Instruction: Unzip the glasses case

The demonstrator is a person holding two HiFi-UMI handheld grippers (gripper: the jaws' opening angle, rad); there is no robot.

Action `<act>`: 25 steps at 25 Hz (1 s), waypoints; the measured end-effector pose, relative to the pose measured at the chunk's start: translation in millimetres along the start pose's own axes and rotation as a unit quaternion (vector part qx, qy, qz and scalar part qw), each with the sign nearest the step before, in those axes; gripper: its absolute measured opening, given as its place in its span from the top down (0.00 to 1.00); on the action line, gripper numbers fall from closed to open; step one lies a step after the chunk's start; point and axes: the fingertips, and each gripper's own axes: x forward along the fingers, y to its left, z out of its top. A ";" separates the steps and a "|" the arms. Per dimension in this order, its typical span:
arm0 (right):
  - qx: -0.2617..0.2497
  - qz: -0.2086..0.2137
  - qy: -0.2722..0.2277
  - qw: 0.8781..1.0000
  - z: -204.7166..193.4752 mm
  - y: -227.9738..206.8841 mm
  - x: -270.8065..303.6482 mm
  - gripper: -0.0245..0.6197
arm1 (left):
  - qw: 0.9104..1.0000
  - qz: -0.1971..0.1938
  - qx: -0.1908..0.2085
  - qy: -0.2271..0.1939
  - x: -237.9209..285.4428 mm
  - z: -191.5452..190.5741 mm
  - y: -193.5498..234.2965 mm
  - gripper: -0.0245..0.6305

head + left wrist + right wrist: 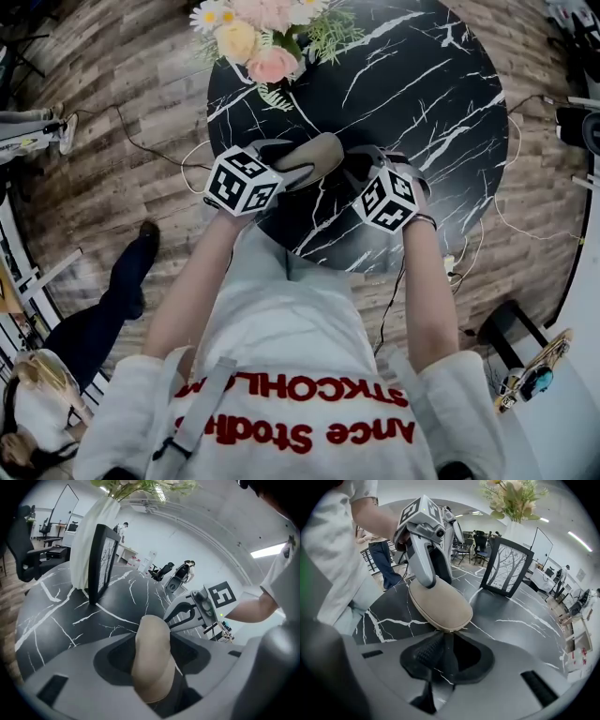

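A beige zipped glasses case (317,156) lies on the round black marble table (427,103), between my two grippers. The left gripper (286,165) straddles one end of the case (152,660); its jaws are open wide, with dark gaps on both sides of the case. From the right gripper view, the left gripper (433,581) stands over the far end of the case (440,605). My right gripper (446,638) has its tips at the case's near end seam, with a narrow gap between the pads. I cannot make out the zipper pull.
A vase of pink and yellow flowers (267,37) stands at the table's far edge, with a black framed tree picture (506,569) beside it. Cables trail over the wooden floor (141,145). Another person's leg (127,286) is at the left.
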 end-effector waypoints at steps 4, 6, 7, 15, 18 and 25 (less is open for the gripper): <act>0.009 -0.018 -0.005 1.000 0.4 4.2 -2.6 0.90 | 1.000 0.002 -0.003 0.002 0.4 -0.4 0.6 0.60; 0.017 -0.023 -0.009 1.000 1.8 9.6 -3.0 0.90 | 1.000 0.002 -0.004 0.004 0.6 -0.7 1.1 0.60; 0.023 -0.025 -0.012 0.999 3.0 13.0 -2.9 0.91 | 1.000 0.001 -0.005 0.004 0.8 -0.8 1.3 0.60; 0.101 -0.026 -0.063 0.993 25.5 52.1 6.7 0.92 | 1.000 -0.004 -0.009 0.003 0.5 -0.2 1.4 0.60; 0.173 -0.055 -0.078 0.980 17.8 39.5 -2.3 0.92 | 1.000 -0.004 -0.021 -0.004 -3.0 0.0 1.7 0.60; 0.216 -0.090 -0.112 0.966 30.9 3.1 -12.4 0.92 | 0.997 -0.014 -0.063 0.030 -22.8 -24.6 -3.0 0.65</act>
